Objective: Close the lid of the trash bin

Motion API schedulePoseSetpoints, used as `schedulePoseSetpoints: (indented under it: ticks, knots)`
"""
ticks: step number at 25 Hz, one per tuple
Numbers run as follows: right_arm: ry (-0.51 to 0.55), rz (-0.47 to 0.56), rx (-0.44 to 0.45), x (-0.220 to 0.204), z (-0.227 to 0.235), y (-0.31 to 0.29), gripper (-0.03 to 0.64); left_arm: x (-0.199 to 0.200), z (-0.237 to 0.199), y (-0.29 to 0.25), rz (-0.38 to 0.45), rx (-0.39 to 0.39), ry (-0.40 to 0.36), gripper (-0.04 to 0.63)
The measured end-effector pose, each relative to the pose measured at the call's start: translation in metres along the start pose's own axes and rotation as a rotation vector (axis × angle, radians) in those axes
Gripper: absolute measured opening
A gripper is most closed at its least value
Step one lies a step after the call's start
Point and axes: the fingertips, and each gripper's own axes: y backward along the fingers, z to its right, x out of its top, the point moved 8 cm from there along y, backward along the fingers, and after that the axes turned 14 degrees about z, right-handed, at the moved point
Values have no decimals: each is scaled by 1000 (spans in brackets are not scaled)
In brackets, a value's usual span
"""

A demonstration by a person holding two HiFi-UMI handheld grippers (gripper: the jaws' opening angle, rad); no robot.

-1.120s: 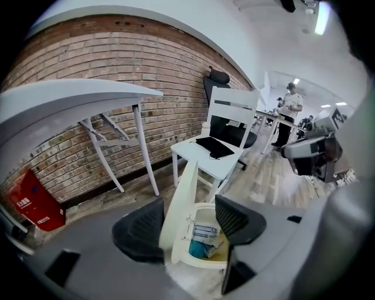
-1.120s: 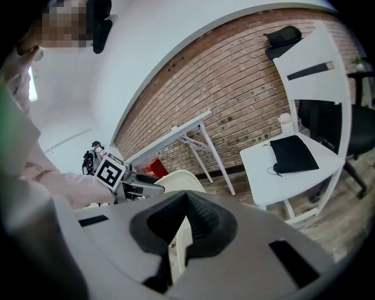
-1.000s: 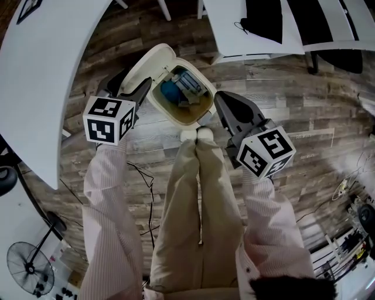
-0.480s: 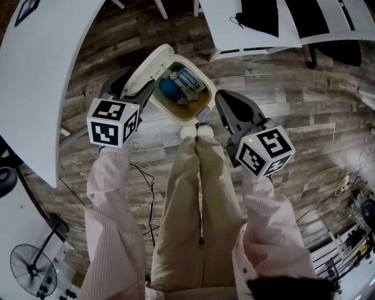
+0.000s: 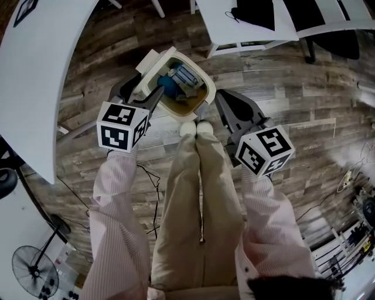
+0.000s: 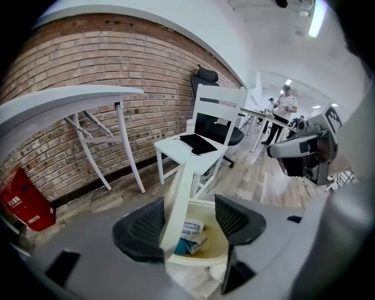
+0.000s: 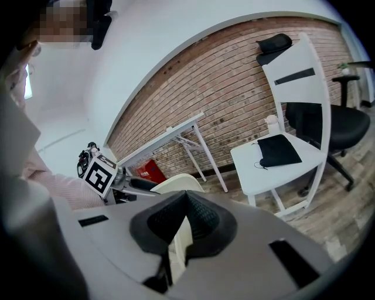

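A cream trash bin [image 5: 177, 111] stands on the wood floor just ahead of my shoes, with blue and white rubbish inside. Its lid [image 5: 149, 68] is raised at the bin's left side, tilted partway over the opening. My left gripper [image 5: 139, 89] is open and straddles the lid. In the left gripper view the lid's edge [image 6: 177, 202] stands between the jaws, against the left pad [image 6: 140, 228]. My right gripper [image 5: 225, 105] hangs shut just right of the bin, holding nothing. In the right gripper view its pads meet [image 7: 186, 199] in front of the cream lid [image 7: 176, 183].
A white chair with a black pouch [image 5: 252, 14] stands beyond the bin. A white table [image 5: 41, 70] curves along the left. A cable [image 5: 146, 176] lies on the floor by my left leg, a fan [image 5: 32, 272] at lower left. A red box [image 6: 23, 202] leans on the brick wall.
The lid has swung up from lying back at the left to tilting over the bin. My left gripper moved right and forward with it. The right gripper barely moved.
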Motion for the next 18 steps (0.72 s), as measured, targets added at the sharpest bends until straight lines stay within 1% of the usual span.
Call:
schedulePoseSetpoints:
  ticks: [13, 18]
  knots:
    - [-13, 6, -40, -10, 4, 22, 3, -17, 36, -5, -25, -53, 29, 264]
    - [-22, 12, -57, -14, 6, 25, 3, -28, 48, -10, -54, -99, 41, 262]
